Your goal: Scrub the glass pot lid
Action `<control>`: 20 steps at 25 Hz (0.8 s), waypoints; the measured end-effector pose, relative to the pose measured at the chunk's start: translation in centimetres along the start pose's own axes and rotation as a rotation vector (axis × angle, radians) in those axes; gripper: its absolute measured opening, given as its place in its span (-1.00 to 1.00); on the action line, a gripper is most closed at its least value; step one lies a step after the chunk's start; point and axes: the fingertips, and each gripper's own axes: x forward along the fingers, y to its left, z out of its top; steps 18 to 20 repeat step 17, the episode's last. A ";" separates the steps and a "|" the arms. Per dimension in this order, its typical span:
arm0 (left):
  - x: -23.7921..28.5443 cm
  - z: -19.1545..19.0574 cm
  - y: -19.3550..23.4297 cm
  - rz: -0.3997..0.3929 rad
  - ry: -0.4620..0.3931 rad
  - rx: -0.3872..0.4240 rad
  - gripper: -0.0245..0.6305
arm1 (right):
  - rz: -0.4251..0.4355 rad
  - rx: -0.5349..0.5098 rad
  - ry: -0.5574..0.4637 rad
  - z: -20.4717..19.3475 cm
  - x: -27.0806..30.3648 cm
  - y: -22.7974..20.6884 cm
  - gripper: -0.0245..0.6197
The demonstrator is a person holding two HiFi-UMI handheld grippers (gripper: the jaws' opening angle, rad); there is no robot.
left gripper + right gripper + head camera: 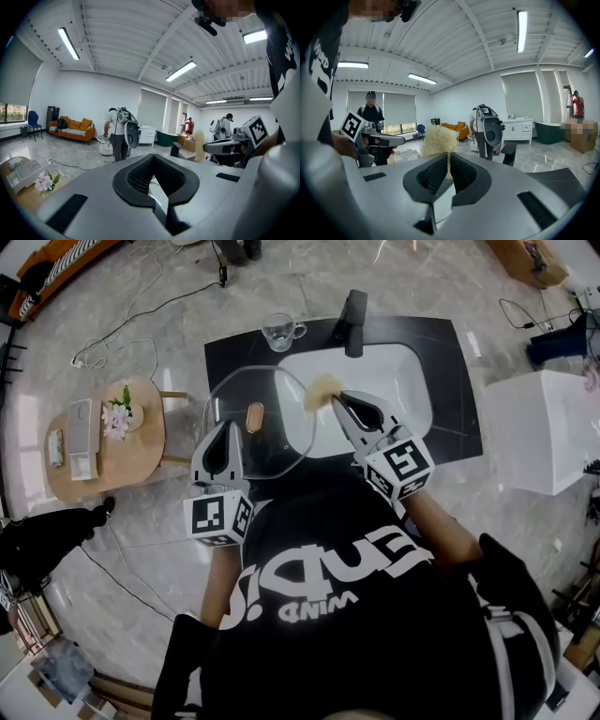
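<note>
Where the black bench point(234, 352) holds a white sink point(398, 381), the glass pot lid point(272, 399) hangs over the sink's left edge. Its near rim seems pinched in the closed left hand-held gripper point(228, 427). The right hand-held gripper point(339, 397) clamps a pale fibrous scrubber point(322, 390) just beside the lid's right rim.

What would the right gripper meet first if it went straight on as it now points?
Probably the rim of the glass lid, touched first by the scrubber it holds; depth is unclear.

Left tongs point(229, 427) and right tongs point(338, 398) both clamped, seemingly held level
</note>
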 end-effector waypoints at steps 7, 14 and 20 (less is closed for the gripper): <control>-0.2 0.0 -0.3 0.003 0.012 0.001 -0.88 | -0.001 -0.023 0.002 0.2 -0.3 -0.2 -0.85; -0.4 -0.6 -0.4 0.007 0.031 0.007 -0.88 | 0.030 -0.050 0.015 0.0 -0.3 0.1 -0.85; -0.6 -1.0 -0.6 0.007 0.042 0.015 -0.88 | 0.038 -0.057 0.020 -0.2 -0.5 0.1 -0.85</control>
